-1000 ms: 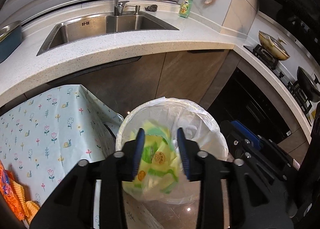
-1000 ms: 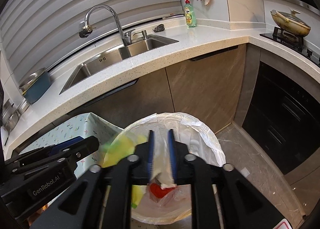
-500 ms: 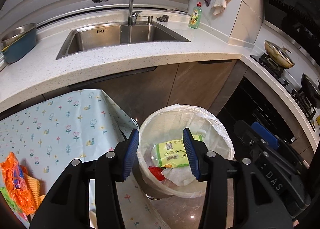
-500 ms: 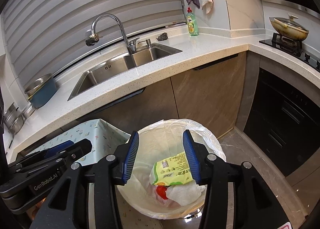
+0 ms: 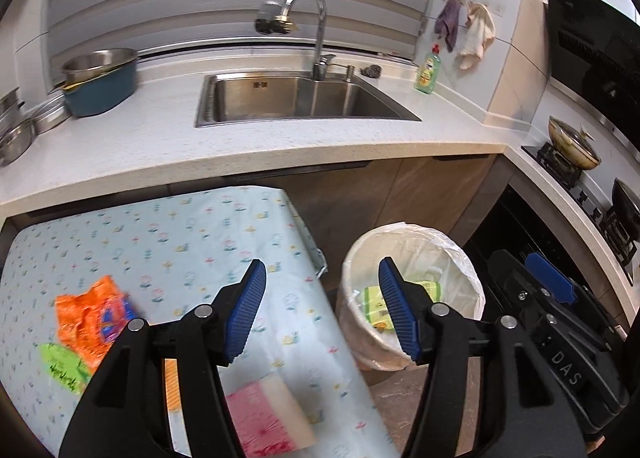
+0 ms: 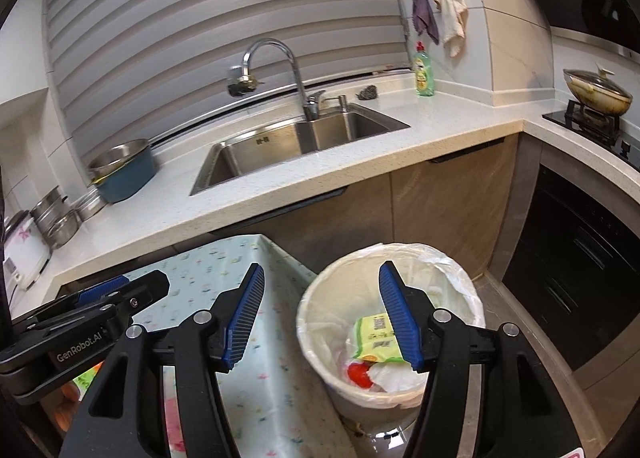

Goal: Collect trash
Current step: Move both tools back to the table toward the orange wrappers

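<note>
Both the left tongs (image 5: pixel 320 308) and the right tongs (image 6: pixel 320 312) have just been opening and are released, nothing between them. The remaining orange wrapper (image 5: pixel 94 316) lies on the desk (image 5: pixel 168 230), left of the bin (image 5: pixel 460 254), nearer the left tongs.

"DAS" in white on black body of right gripper (image 5: pixel 568 368), just right of trash bin (image 5: pixel 460 258). "GenRobot.AI" in white on left gripper (image 6: pixel 82 344), left of bin. Print on yellow-green wrapper (image 6: pixel 376 334) inside bin: too small to read.
</note>
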